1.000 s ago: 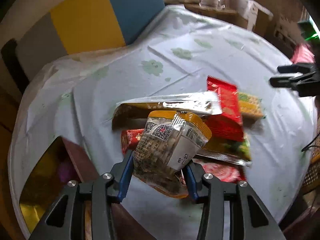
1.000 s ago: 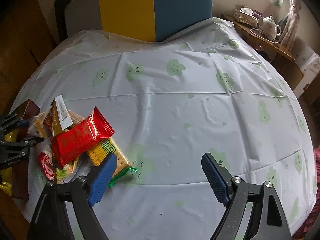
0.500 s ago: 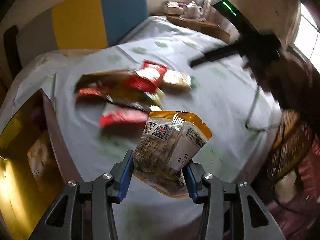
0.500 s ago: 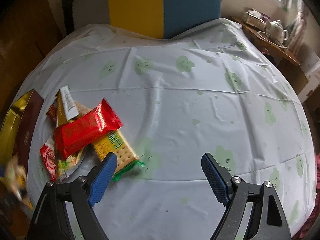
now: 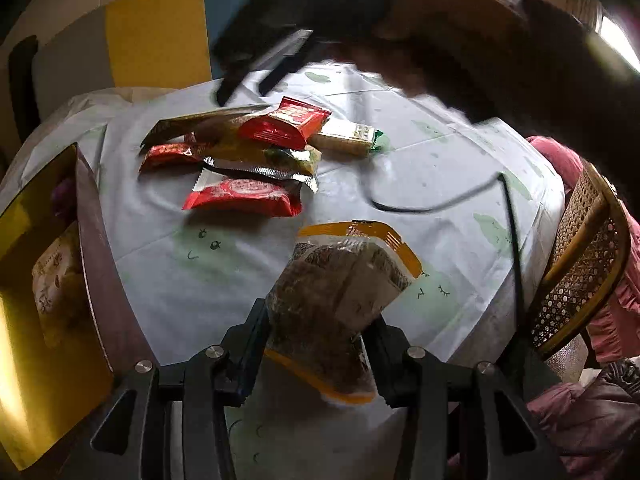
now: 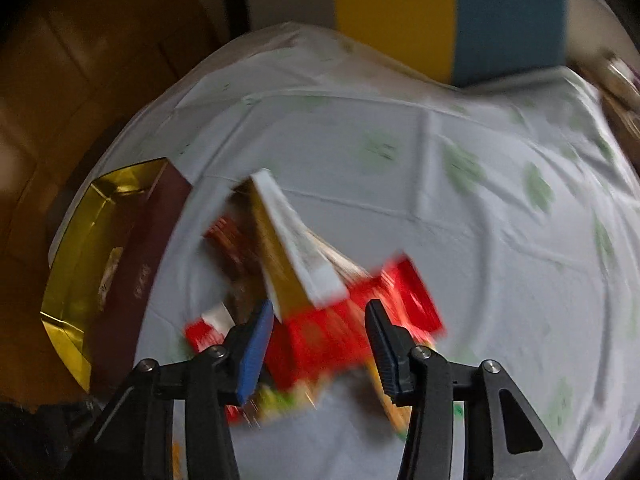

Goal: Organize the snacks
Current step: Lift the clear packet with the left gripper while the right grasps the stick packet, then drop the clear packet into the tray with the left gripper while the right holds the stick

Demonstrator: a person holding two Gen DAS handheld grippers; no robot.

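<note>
My left gripper is shut on a clear snack bag with orange edges and holds it above the near table edge. A gold-lined box with maroon walls lies at the left, with a pale snack packet in it. A pile of snacks lies mid-table: a red packet, a second red packet, a cracker pack. My right gripper is open and hangs just above the red packet on the pile. The right gripper also shows blurred in the left wrist view.
A round table under a white cloth with green prints. A yellow and blue chair back stands behind it. A rattan chair stands at the right. A black cable hangs over the cloth.
My right gripper has swung left and down over the snack pile. My left gripper, still holding the bag, has pulled back toward the near edge beside the box.
</note>
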